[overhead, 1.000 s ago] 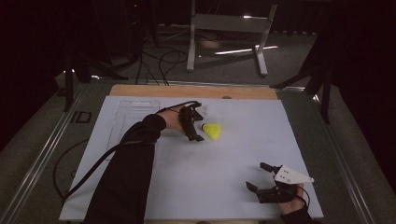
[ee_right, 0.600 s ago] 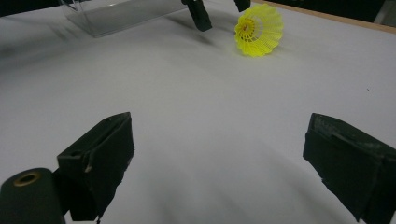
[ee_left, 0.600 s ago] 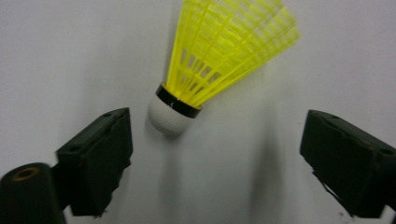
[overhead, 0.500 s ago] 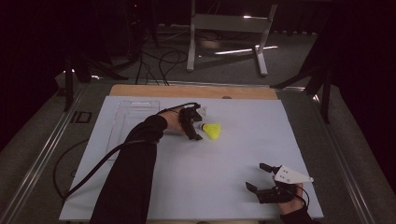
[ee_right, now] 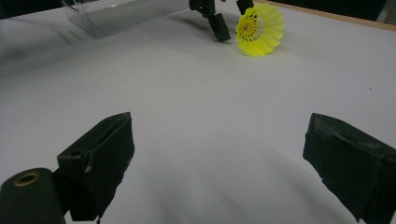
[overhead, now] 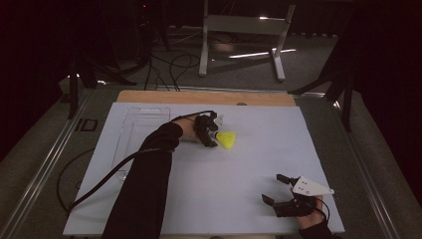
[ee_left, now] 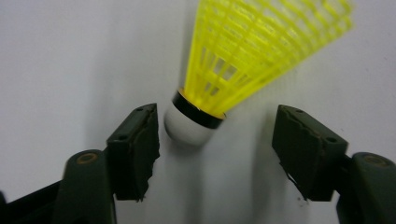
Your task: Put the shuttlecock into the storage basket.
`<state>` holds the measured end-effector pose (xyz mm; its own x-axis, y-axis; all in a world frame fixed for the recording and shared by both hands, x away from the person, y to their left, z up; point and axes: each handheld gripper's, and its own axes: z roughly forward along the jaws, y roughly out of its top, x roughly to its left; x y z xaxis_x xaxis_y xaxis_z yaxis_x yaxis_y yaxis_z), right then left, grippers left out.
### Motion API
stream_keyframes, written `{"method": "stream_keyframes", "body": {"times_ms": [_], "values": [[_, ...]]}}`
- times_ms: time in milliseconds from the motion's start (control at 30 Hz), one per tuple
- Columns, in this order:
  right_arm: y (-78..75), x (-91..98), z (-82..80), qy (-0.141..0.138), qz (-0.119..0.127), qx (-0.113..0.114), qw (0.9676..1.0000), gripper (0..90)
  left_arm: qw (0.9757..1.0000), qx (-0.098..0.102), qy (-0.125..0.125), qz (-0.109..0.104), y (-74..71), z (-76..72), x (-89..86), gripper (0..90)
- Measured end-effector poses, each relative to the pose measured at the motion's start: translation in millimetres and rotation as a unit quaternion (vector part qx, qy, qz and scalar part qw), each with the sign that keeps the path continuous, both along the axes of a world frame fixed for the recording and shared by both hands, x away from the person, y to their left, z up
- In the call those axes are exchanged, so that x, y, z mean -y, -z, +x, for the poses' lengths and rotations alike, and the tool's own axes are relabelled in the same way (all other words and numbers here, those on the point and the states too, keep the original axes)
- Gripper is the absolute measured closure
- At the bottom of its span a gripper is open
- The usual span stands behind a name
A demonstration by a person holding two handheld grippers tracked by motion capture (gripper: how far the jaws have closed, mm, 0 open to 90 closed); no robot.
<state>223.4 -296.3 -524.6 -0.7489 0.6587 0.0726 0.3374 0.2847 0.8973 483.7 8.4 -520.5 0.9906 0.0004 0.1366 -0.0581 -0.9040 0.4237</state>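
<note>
1. A yellow shuttlecock (ee_left: 219, 88) is lying on its side on the white table (overhead: 214, 189), toward the far middle, with its white cork end pointing into the left gripper (ee_left: 217, 154).
2. The left gripper's jaws are standing wide apart around the cork, holding nothing; one jaw is sitting almost against the cork, the other well clear of it.
3. That uneven gap is looking like the main risk: a closing jaw may be nudging the rounded cork sideways, so the light shuttlecock could be rolling or squirting out rather than being gripped.
4. Closing too high may be crushing the thin plastic skirt instead.
5. The right gripper (overhead: 281, 191) is resting near the table's near right corner, jaws open and empty, well apart from the shuttlecock.
6. A clear tray (overhead: 142, 124) is sitting near the left forearm (overhead: 149, 169), where a sleeve or cable could be catching it.
</note>
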Motion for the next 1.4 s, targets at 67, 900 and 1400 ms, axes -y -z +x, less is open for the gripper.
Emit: {"method": "stream_keyframes", "body": {"times_ms": [67, 900, 1400], "values": [[0.4, -0.5, 0.1, -0.001, 0.001, -0.002, 1.0000, 8.7, 1.0000, 0.003, 0.004, -0.002, -0.3, -0.5, 1.3, 42.8], [-0.5, 0.4, 0.1, 0.003, -0.001, -0.001, 1.0000, 8.7, 0.9961, -0.049, -0.065, 0.034, -35.4, -10.9, 4.9, 64.1], [-1.1, 0.0, -0.3, 0.006, -0.003, 0.000, 1.0000, 8.7, 0.9782, -0.131, -0.149, 0.063, -60.1, -22.7, 8.8, 64.1]]}}
